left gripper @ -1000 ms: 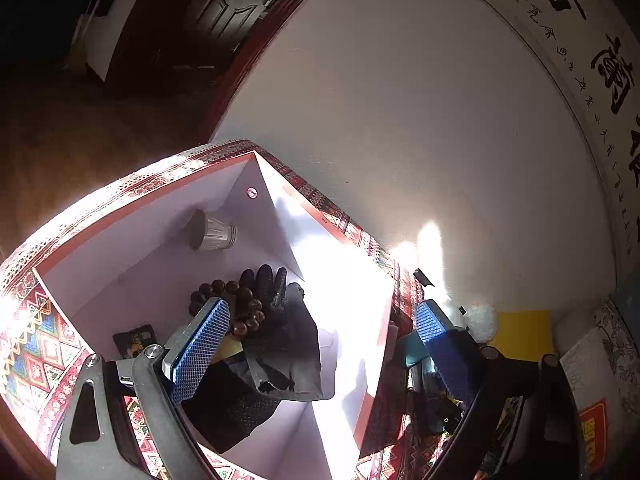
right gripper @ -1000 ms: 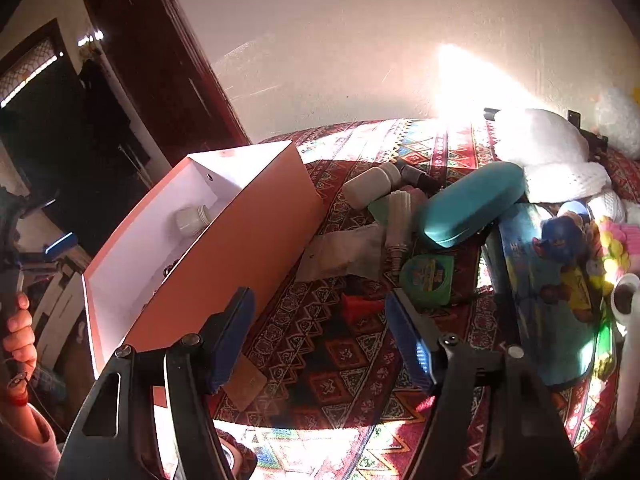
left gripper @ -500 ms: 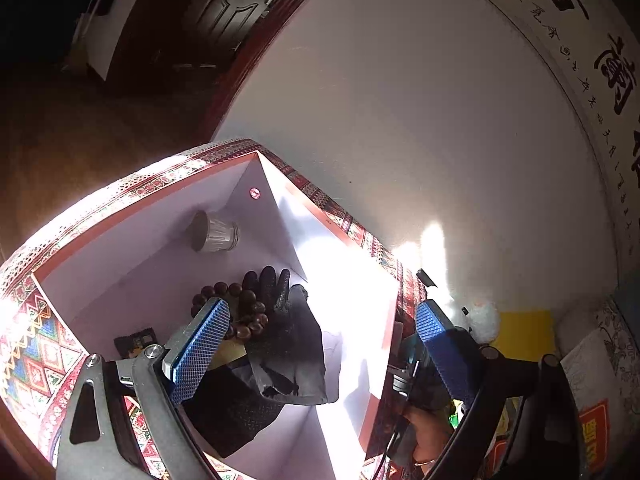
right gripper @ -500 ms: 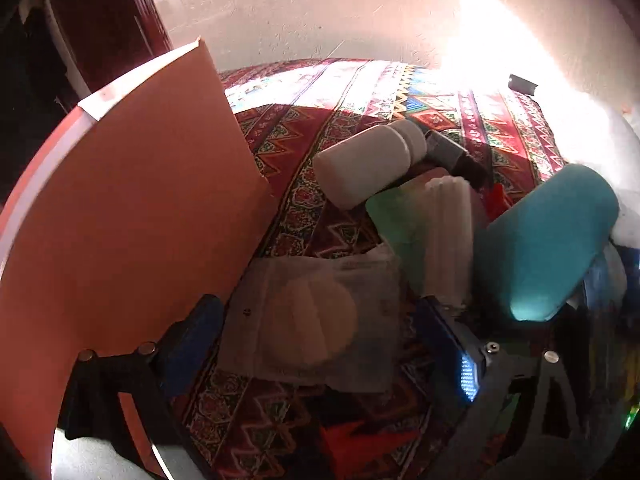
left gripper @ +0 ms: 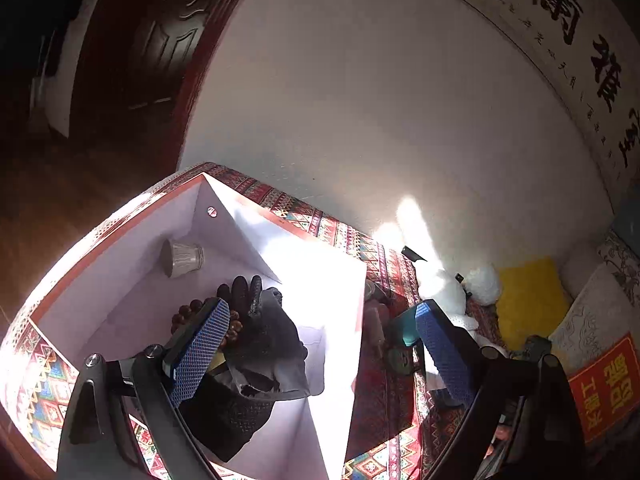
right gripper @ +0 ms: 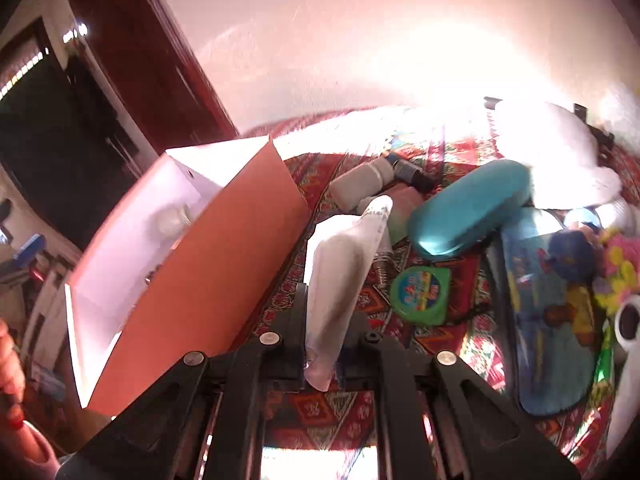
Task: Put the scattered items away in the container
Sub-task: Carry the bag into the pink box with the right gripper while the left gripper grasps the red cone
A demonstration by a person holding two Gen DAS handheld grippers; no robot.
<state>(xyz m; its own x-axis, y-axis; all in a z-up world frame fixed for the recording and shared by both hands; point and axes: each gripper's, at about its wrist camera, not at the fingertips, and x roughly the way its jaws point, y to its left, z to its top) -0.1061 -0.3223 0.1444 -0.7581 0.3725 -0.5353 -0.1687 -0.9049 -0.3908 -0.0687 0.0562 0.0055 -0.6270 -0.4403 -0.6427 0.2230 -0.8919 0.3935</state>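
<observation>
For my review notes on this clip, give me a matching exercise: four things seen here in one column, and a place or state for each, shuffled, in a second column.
Things:
1. clear plastic pouch
2. black glove
3. teal glasses case
4. left gripper

Places or states:
A. lying inside the box, next to the wooden beads
B. pinched between the shut fingers of the right gripper
C. open, holding nothing, poised over the box
D. lying on the patterned cloth, outside the box

Pairs: 1-B, 2-A, 3-D, 4-C
</observation>
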